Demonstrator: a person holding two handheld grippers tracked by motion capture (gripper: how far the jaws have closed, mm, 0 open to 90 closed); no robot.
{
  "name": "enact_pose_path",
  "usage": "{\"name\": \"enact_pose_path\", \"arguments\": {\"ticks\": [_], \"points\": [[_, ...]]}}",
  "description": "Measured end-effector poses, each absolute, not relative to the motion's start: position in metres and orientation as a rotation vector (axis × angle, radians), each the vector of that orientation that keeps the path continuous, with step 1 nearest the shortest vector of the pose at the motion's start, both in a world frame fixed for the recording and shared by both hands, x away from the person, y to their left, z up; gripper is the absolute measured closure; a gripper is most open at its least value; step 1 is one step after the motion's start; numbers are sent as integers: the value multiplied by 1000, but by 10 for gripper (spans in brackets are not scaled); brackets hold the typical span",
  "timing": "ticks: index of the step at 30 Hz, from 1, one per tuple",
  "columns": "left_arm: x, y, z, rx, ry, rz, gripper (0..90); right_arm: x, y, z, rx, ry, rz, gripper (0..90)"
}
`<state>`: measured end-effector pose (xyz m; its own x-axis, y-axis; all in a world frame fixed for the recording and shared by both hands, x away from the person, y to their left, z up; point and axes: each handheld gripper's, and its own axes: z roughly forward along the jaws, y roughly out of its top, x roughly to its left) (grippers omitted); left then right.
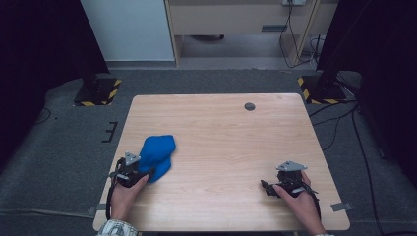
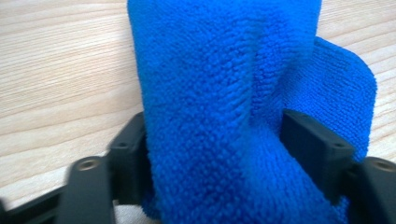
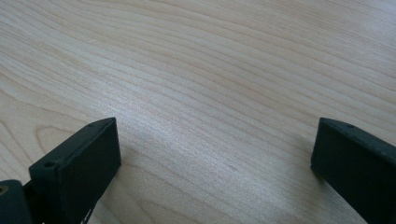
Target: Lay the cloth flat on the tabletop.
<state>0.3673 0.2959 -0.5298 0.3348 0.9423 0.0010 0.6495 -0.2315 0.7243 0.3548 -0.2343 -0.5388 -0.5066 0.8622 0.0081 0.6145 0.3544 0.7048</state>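
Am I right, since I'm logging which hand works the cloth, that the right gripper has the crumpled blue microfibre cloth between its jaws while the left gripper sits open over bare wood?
Not quite: the sides are swapped. The left gripper has the crumpled blue microfibre cloth between its jaws, as the left gripper view shows, and the right gripper sits open over the bare light wooden table.

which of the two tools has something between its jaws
The left tool: its jaws close on the bunched blue cloth. The right tool has its jaws wide apart over bare table.

Blue cloth (image 1: 157, 156), pale woodgrain table (image 1: 231, 137)
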Motion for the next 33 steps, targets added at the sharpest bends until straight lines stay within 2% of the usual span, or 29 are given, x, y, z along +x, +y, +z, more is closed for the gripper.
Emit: {"name": "enact_pose_path", "arguments": {"ticks": [1, 3, 4, 7, 11, 33], "points": [[367, 296, -529, 1970, 1388, 596, 430, 355, -234, -539, 1300, 2256, 937, 15], [365, 296, -529, 1969, 1380, 596, 465, 355, -234, -539, 1297, 2255, 937, 15], [365, 296, -529, 1967, 1373, 595, 534, 355, -234, -539, 1297, 2255, 937, 15], [364, 297, -528, 1963, 1372, 584, 655, 355, -234, -539, 1298, 2255, 937, 15], [362, 299, -525, 1948, 1380, 582, 749, 355, -234, -539, 1298, 2255, 937, 15], [343, 280, -496, 1818, 1232, 550, 761, 355, -234, -539, 1298, 2255, 937, 15]]}}
